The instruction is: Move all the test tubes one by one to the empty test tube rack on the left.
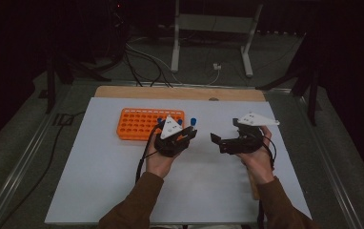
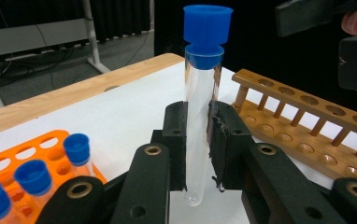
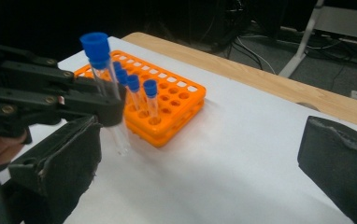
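Your left gripper (image 2: 197,140) is clamped on the blue-capped test tube (image 2: 202,116), upright above the table's (image 1: 123,191) middle; your right gripper (image 3: 204,163) gapes empty. Three tubes sit in the orange rack (image 3: 167,100) by the far-left corner; the wooden rack (image 2: 307,126) looks empty, so most's probably left.

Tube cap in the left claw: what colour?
Blue. The cap tops the clear tube held in the left claw; clearest in the left gripper view.

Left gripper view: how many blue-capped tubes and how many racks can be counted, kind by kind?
Blue-capped tube, held: 1
Blue-capped tubes, racked: 3
Orange rack: 1
Wooden rack: 1
Total: 6
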### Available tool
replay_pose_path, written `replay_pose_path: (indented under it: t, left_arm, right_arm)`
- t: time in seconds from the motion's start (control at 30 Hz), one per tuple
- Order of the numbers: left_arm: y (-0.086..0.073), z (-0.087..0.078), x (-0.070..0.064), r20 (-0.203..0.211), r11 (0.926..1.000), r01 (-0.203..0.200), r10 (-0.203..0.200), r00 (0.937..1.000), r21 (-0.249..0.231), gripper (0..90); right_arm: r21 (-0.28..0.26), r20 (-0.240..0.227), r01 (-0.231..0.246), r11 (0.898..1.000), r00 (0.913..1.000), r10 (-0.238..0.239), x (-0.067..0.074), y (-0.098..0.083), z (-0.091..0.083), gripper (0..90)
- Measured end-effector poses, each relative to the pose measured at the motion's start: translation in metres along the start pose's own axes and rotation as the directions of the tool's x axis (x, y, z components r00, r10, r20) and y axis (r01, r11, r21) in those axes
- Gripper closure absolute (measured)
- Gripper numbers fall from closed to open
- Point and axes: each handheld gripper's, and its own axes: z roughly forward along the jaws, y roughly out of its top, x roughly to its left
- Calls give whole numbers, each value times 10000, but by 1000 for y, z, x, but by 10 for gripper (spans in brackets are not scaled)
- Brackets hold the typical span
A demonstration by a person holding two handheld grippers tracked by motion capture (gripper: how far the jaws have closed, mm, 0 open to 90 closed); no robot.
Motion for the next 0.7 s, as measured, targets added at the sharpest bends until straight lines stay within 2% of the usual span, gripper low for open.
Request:
replay_pose_path:
  t: [0.33, 0.7]
  left_arm:
    - [1, -7, 9, -145, 9998, 171, -173, 9997, -112, 782]
    - [2, -16, 21, -430, 9990, 363, -374, 9984, -250, 782]
  right_arm:
    - [16, 181, -115, 9999, 9998, 114, -8, -7, -5, 0]
    - [-94, 368, -465, 9989, 9982, 468, -20, -15, -14, 0]
